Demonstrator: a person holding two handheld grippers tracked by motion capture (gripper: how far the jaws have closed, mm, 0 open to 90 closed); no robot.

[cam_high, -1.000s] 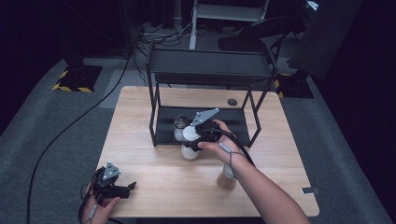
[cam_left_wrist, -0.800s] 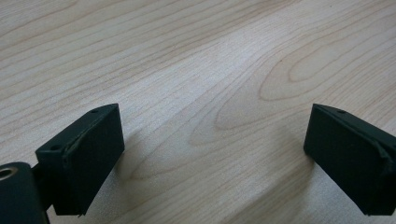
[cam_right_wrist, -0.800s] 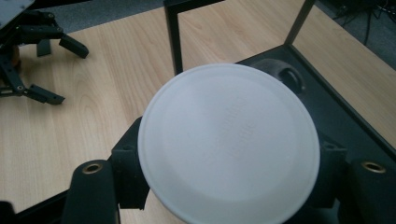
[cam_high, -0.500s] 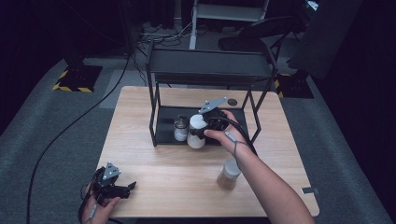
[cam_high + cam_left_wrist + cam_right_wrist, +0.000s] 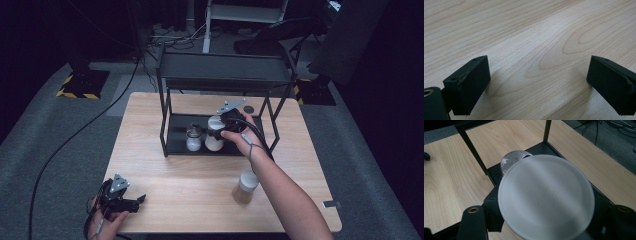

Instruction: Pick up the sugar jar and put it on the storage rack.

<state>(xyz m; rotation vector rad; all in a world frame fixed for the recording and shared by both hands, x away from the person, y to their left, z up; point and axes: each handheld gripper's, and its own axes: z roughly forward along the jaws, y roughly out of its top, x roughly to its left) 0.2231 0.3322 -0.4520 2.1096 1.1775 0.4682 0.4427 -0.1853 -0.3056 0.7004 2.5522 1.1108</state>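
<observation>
My right gripper is shut on a white-lidded jar at the front of the black rack's lower shelf. The jar is just right of a small dark-lidded jar with white contents that stands on that shelf. In the right gripper view the round white lid sits between the black fingers, with the small jar behind it. My left gripper rests low at the table's front left corner. Its jaws are wide open over bare wood.
The black two-tier rack stands at the back middle of the wooden table. A jar of tan contents stands on the table by the right forearm. A small dark disc lies behind the rack.
The right gripper has carried the white-lidded jar away from the person and slightly right, from over the table to the lower shelf. The left gripper has stayed put.
</observation>
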